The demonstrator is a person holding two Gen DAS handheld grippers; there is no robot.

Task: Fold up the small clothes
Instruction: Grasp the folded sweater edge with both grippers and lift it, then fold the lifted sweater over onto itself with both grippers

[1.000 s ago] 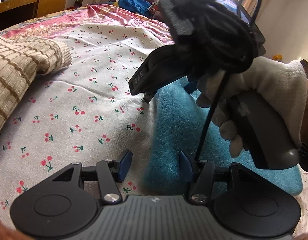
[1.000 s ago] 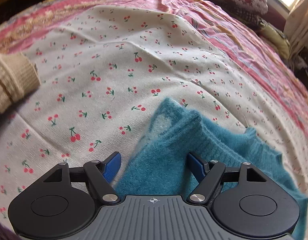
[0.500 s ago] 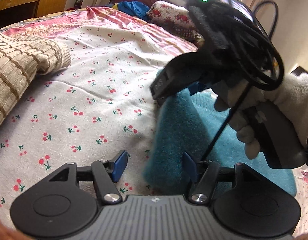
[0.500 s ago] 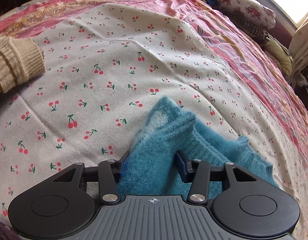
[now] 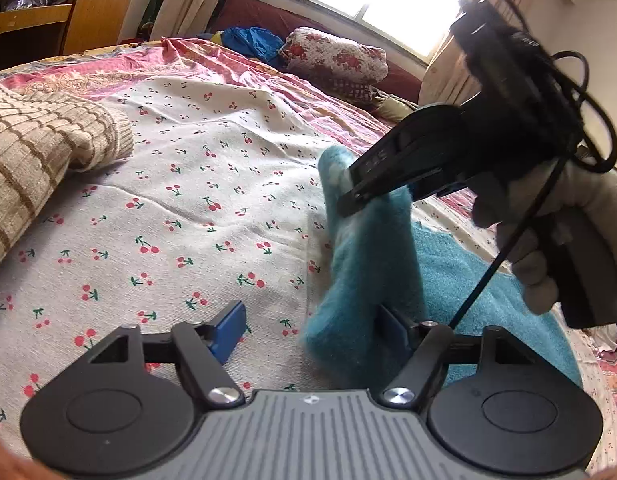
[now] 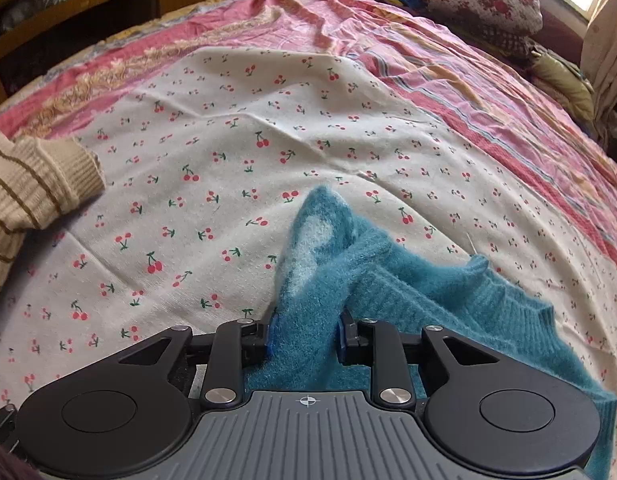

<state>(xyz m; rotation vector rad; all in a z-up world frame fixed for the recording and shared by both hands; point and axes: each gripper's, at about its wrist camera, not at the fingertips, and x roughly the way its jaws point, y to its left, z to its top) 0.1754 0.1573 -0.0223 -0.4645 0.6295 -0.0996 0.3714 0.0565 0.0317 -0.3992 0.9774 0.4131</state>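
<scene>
A fluffy teal sweater (image 6: 436,296) lies on the cherry-print sheet (image 6: 236,152). My right gripper (image 6: 306,336) points steeply down. Its jaws are closing, and the blue pads press a bunched fold of the sweater's edge, which shows a pale patch. In the left wrist view, that fold (image 5: 368,256) hangs raised above the sheet from the right gripper (image 5: 344,204), which a gloved hand (image 5: 540,256) holds. My left gripper (image 5: 310,328) sits low in front of the fold with its jaws opening. The teal cloth rests by the right pad (image 5: 392,322), and the left pad stands free.
A beige brown-striped sweater (image 5: 36,152) lies at the left edge of the sheet, also seen as the beige sweater (image 6: 32,192). A pink bedspread (image 6: 448,64) lies beyond. A floral pillow (image 5: 336,56) and blue cloth (image 5: 252,40) sit at the head. Wooden shelves (image 5: 48,12) stand far left.
The right gripper's jaws went from wide apart to pinched on the teal sweater's edge and lifted it off the sheet. The left gripper's jaws spread wider and its view tipped up slightly.
</scene>
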